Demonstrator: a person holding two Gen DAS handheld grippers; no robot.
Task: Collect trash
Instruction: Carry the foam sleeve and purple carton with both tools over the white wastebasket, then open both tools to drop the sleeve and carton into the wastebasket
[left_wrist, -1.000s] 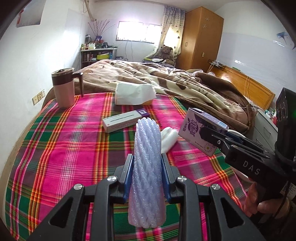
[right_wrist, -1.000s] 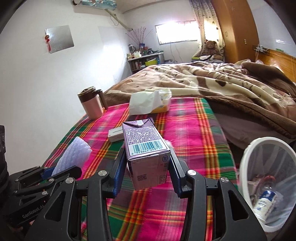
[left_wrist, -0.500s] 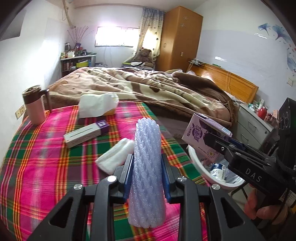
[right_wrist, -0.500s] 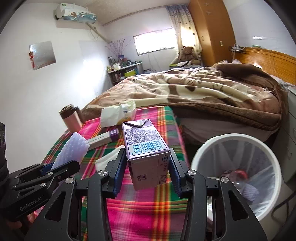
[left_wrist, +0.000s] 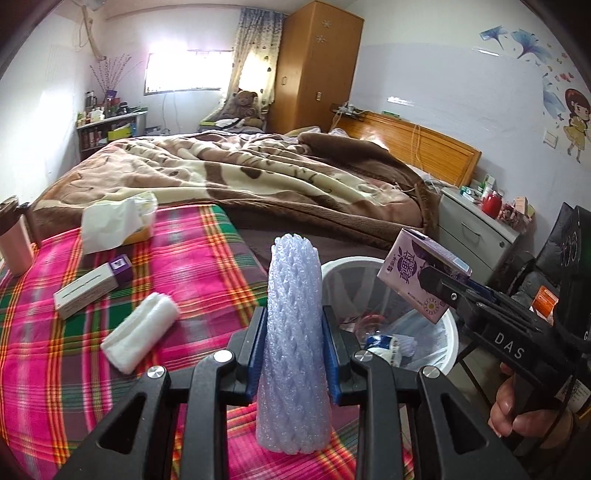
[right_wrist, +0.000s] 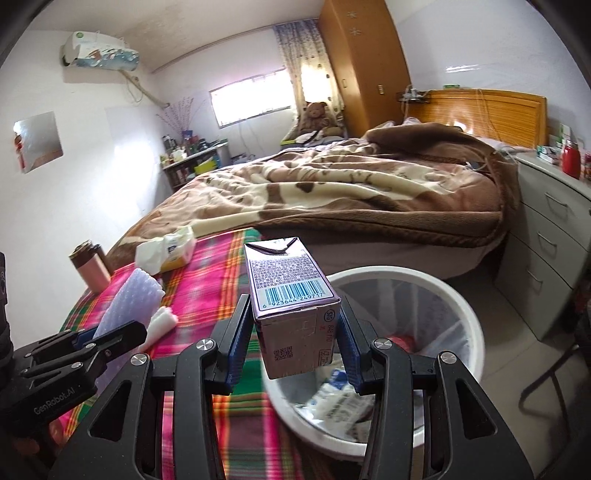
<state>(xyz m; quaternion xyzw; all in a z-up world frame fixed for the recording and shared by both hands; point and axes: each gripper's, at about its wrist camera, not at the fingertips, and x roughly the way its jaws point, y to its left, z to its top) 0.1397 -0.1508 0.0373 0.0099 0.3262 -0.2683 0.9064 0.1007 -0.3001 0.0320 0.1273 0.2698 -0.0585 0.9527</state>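
My left gripper is shut on a pale lilac foam net sleeve, held upright at the right edge of the plaid table. My right gripper is shut on a purple milk carton and holds it above the near rim of a white trash bin. The bin has a clear liner and holds a bottle and wrappers. The carton also shows in the left wrist view above the bin. The sleeve shows in the right wrist view at the left.
On the table lie a folded white tissue, a long white and purple box, a tissue pack and a pink mug. A bed with a brown blanket is behind. A grey drawer unit stands right of the bin.
Both grippers have swung right from over the table toward the bin, each still holding its item. The carton now hangs over the bin's rim.
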